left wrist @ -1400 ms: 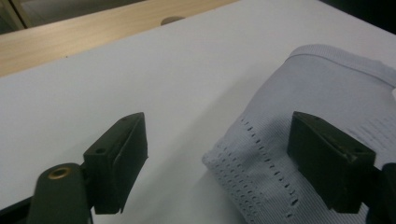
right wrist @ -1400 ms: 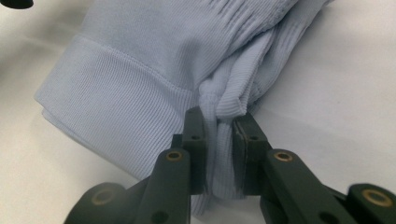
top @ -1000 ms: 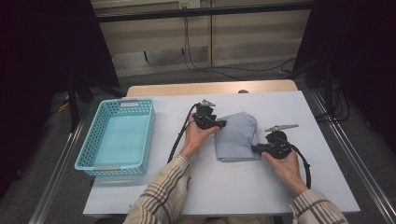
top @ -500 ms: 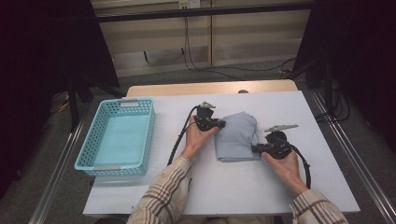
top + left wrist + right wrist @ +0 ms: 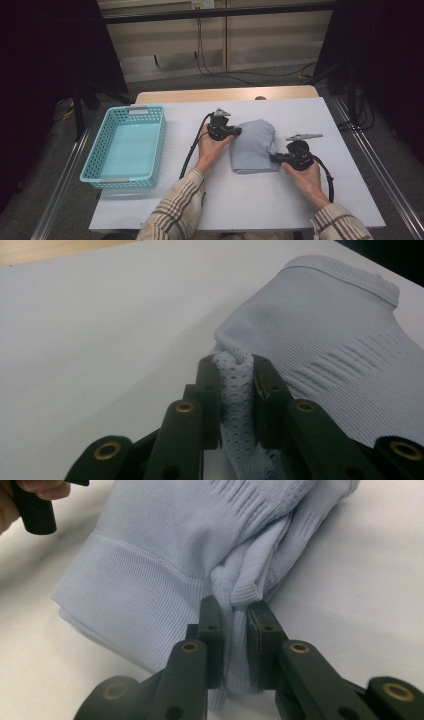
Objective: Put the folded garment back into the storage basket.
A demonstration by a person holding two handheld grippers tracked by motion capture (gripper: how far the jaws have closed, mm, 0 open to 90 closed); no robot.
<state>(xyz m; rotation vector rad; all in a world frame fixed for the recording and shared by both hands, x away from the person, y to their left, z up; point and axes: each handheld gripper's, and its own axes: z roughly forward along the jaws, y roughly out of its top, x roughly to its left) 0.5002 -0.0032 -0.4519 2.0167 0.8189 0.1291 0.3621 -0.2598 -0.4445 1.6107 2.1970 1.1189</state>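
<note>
Both grippers, left (image 5: 235,132) and right (image 5: 276,158), are pinching opposite edges of the folded garment (image 5: 255,145), fingers clamped on fabric, probably readying to lift it.

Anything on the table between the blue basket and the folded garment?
In the high view, the left claw, its hand and trailing cable sit between the basket and the light blue garment; otherwise the white table there is bare.

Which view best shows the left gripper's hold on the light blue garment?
The left gripper view: its jaws are shut on a mesh fold of the garment. The high view shows the left gripper at the garment's edge, too small to judge. The right gripper view catches a bit of it at top left.
</note>
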